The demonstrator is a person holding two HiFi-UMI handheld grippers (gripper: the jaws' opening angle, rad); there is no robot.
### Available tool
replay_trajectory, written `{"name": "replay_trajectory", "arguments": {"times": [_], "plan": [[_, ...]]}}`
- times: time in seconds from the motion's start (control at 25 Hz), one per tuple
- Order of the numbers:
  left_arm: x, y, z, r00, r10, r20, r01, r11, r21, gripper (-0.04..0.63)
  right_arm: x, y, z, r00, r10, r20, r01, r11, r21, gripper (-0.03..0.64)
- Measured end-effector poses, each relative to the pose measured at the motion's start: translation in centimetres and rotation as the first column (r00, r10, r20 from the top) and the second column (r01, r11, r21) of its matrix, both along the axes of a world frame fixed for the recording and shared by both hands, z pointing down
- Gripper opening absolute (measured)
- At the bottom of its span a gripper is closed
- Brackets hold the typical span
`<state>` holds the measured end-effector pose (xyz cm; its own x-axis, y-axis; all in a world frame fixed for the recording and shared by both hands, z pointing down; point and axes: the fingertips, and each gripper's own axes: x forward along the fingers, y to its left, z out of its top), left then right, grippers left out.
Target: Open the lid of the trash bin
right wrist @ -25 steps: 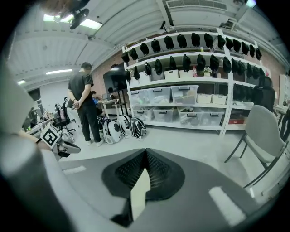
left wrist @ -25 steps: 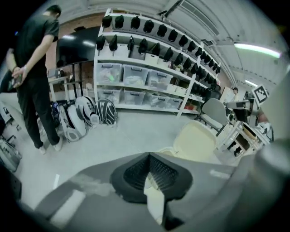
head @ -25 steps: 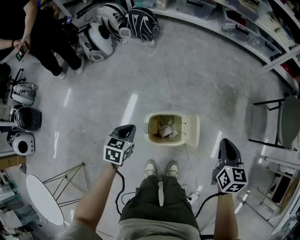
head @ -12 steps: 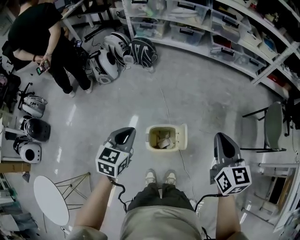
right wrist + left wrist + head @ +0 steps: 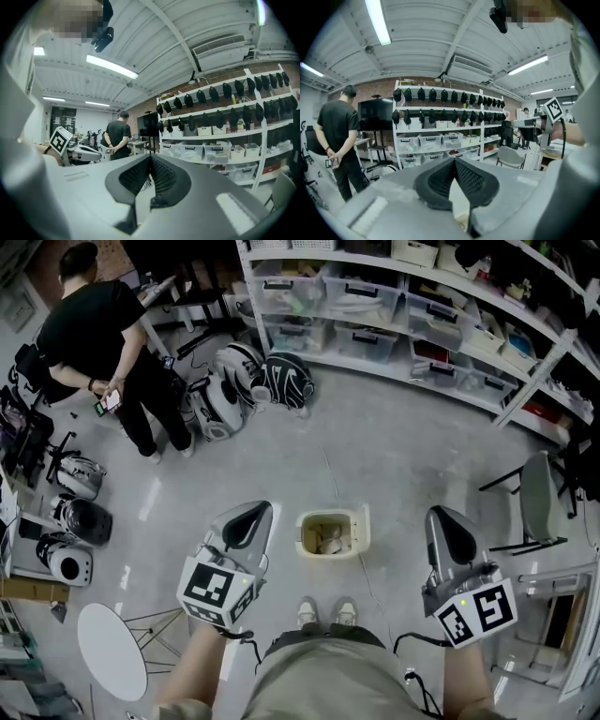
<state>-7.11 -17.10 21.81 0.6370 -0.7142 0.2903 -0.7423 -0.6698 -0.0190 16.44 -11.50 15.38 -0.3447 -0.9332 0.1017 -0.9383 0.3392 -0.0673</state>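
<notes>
A small cream trash bin [image 5: 320, 522] stands on the grey floor just ahead of my shoes, in the head view. Its lid [image 5: 362, 526] is swung open to the right, and crumpled paper shows inside. My left gripper [image 5: 257, 511] hangs in the air left of the bin, shut with nothing in it. My right gripper [image 5: 443, 518] floats well to the right of the bin, also shut and holding nothing. In the left gripper view the left gripper [image 5: 454, 161] has its jaws meeting at the tips, as does the right gripper [image 5: 150, 157] in its own view; both look level at the shelves, and the bin is out of their sight.
A person in black [image 5: 98, 338] stands at the far left beside helmets and bags [image 5: 242, 381] on the floor. Shelving with plastic boxes [image 5: 375, 301] lines the back. A chair [image 5: 534, 498] is at the right, a round white table [image 5: 111, 650] at the lower left.
The head view has pulled up and back, so the bin looks smaller and farther. Both grippers have risen closer to the camera. The lid stays open.
</notes>
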Motion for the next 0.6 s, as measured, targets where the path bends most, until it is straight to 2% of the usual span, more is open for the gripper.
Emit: {"name": "replay_trajectory", "arguments": {"times": [0.16,0.32,0.6], "plan": [[0.7,1.9,-3.7,1.0,0.007,-0.011,-0.006,0.997,0.073,0.002,-1.0,1.3,-3.0,0.999,-0.033,-0.005,0.033,0.998,0.054,0.003],[2.0,3.3,-5.7,1.0,0.018,-0.02,-0.015,0.993,0.118,0.002,-1.8,2.0,-4.2,0.997,-0.076,-0.023,0.077,0.995,0.069,0.003],[2.8,4.4,-6.7,1.0,0.013,0.012,-0.014,0.989,0.15,0.002,-3.1,2.4,-3.9,0.992,-0.124,-0.031,0.125,0.99,0.06,0.003]]}}
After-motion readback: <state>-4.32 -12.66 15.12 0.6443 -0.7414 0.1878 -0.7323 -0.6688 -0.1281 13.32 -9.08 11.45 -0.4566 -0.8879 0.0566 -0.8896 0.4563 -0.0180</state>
